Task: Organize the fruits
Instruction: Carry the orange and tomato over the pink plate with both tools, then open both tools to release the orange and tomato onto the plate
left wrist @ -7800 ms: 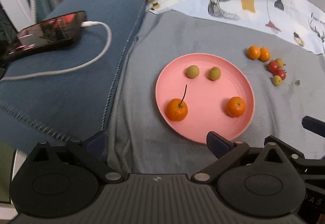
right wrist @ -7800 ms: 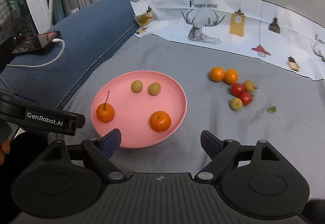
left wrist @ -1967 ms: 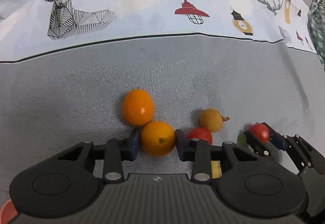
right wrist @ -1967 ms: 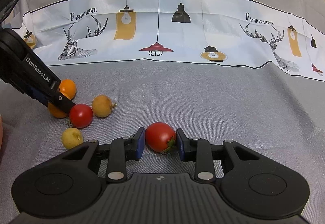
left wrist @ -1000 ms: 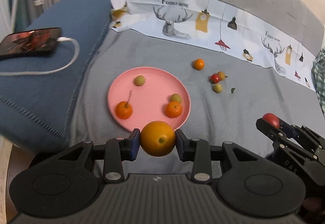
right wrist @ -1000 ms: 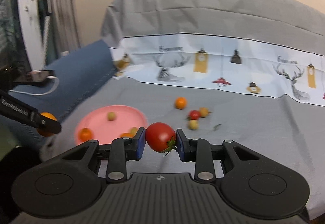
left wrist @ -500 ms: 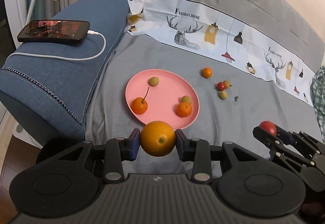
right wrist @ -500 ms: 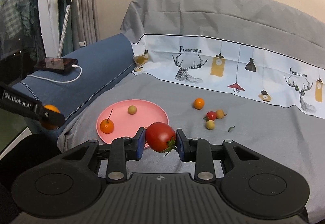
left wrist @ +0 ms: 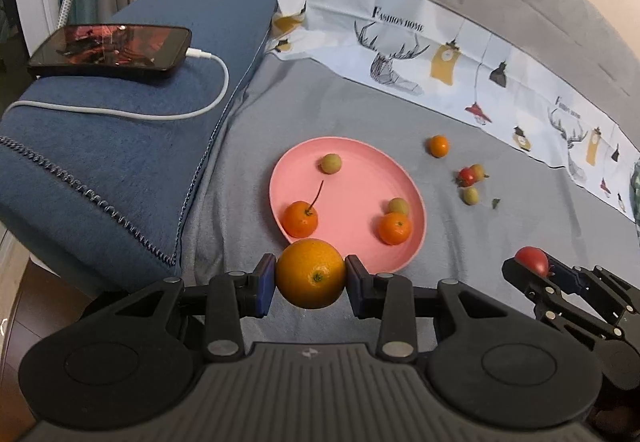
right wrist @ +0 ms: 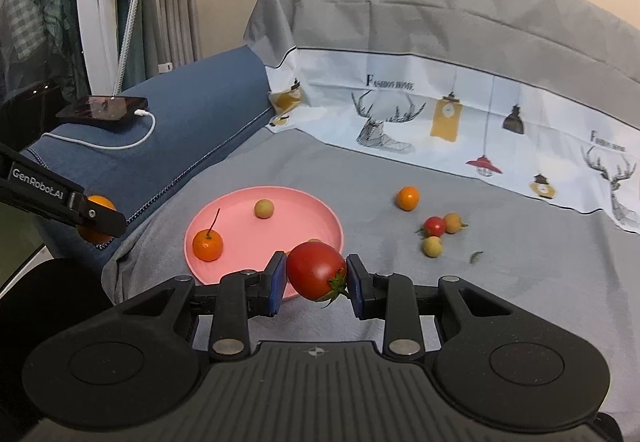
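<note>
Left gripper [left wrist: 311,274] has an orange [left wrist: 311,273] pinched above the pink plate's [left wrist: 352,177] near rim. Right gripper [right wrist: 316,276] grips a red tomato [right wrist: 316,276], off the plate's right edge.

Phone [left wrist: 110,46] with white cable [left wrist: 168,113] on blue armrest [left wrist: 132,145]

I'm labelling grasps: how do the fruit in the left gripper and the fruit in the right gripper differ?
The left gripper holds an orange; the right gripper holds a red tomato. The orange has dull, dimpled skin, the tomato smooth, glossy skin. The tomato bears a green calyx, the orange only a small stem scar. Both are round, pinched side to side, above the grey cloth.
</note>
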Available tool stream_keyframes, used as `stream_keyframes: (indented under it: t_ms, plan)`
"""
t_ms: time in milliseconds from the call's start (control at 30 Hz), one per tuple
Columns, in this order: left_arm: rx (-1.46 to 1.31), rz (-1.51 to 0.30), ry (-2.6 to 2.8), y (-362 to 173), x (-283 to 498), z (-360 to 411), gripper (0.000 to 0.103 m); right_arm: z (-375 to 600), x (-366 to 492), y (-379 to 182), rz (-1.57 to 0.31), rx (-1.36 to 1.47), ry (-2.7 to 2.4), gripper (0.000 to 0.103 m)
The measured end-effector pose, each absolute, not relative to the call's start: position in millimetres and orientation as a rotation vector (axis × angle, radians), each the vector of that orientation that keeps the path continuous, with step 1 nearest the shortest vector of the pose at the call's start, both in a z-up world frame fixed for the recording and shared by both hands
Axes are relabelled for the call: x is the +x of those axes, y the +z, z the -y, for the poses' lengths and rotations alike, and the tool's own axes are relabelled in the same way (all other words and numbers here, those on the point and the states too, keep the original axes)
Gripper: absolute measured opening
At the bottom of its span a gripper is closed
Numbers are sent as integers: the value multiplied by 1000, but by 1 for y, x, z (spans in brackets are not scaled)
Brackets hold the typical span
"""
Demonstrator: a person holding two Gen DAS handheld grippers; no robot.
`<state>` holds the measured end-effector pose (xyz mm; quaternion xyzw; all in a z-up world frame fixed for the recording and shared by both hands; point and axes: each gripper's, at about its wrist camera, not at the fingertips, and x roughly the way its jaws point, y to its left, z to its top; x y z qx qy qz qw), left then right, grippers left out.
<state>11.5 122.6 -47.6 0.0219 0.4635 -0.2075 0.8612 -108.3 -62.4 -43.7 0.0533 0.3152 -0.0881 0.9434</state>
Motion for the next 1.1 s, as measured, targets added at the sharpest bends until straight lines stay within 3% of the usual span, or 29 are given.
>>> stream_keyframes:
  t_ms: [867, 900, 933, 967, 1000, 1033, 1100]
  plan:
    - [198, -1049, -489, -120, 133, -27, 42, 77, 24, -121, -745, 101, -37, 33]
    - [204, -1036, -491, -119, 134, -25, 44, 77, 27, -121, -743, 99, -35, 34]
    - [212, -1022, -492, -117, 134, -24, 63, 78, 29, -121, -740, 99, -29, 37]
    - [215, -1005, -485, -114, 134, -24, 93, 78, 31, -121, -736, 100, -21, 44]
    - [209, -984, -470, -111, 133, -25, 103, 78, 33, -120, -739, 99, -10, 60]
    - [190, -952, -460, -106, 130, -27, 103, 78, 33, -118, -740, 99, -2, 74]
    - [155, -931, -493, -99, 124, -32, 103, 78, 30, -113, -737, 100, -19, 79]
